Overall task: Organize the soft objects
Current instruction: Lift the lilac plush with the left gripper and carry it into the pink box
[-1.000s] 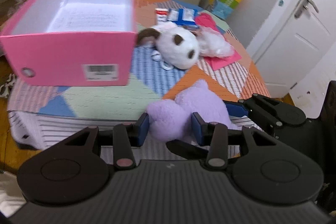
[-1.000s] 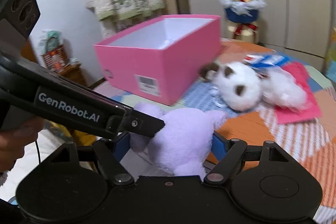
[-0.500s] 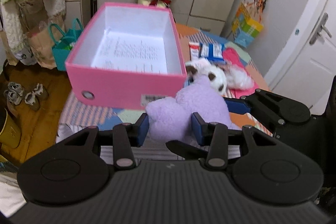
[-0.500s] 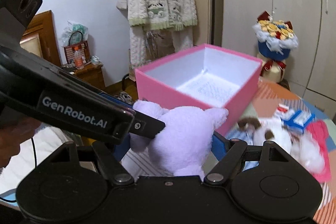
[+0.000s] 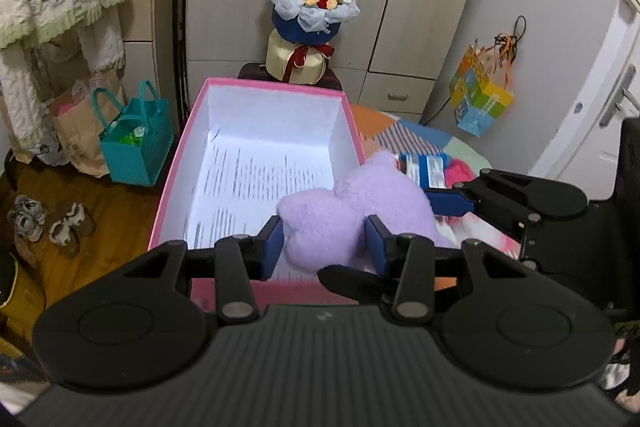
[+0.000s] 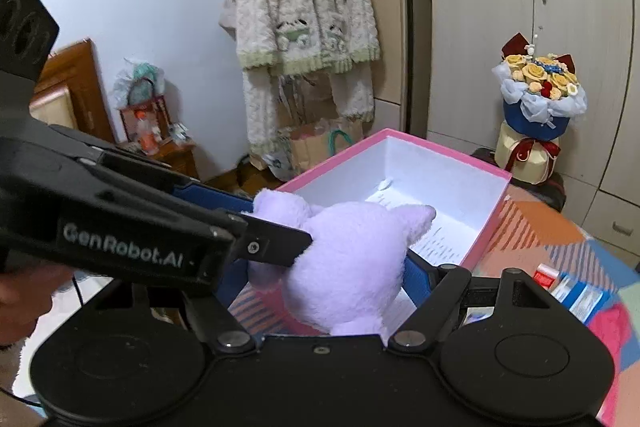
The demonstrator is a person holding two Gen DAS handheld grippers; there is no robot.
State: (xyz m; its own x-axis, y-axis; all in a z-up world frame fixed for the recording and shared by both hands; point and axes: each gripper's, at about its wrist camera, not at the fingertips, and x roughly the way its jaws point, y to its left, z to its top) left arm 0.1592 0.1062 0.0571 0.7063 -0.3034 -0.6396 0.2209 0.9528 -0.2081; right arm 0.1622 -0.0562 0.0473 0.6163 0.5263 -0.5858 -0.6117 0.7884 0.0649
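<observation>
Both the left gripper (image 5: 323,241) and the right gripper (image 6: 320,263) have their jaws clamped on the purple plush toy (image 5: 352,211) above the near edge of the pink box (image 5: 356,131), so uneven release could drop it outside.

The lilac plush toy (image 5: 352,203) is fuzzy, matt, short-pile cloth. Pressed on it, the left tool (image 5: 324,241) and right tool (image 6: 316,275) are matt black plastic with smooth blue pads (image 5: 273,242) and dull metal pivot pins. Under the toy, the pink cardboard box (image 5: 176,163) looks smooth and faintly satin outside, plain white inside, with a printed paper sheet (image 5: 256,179) on its bottom. Left of the box, the floor (image 5: 100,211) is glossy brown wood. Right of the box, the tabletop (image 6: 532,227) carries a patchwork-printed cloth.
</observation>
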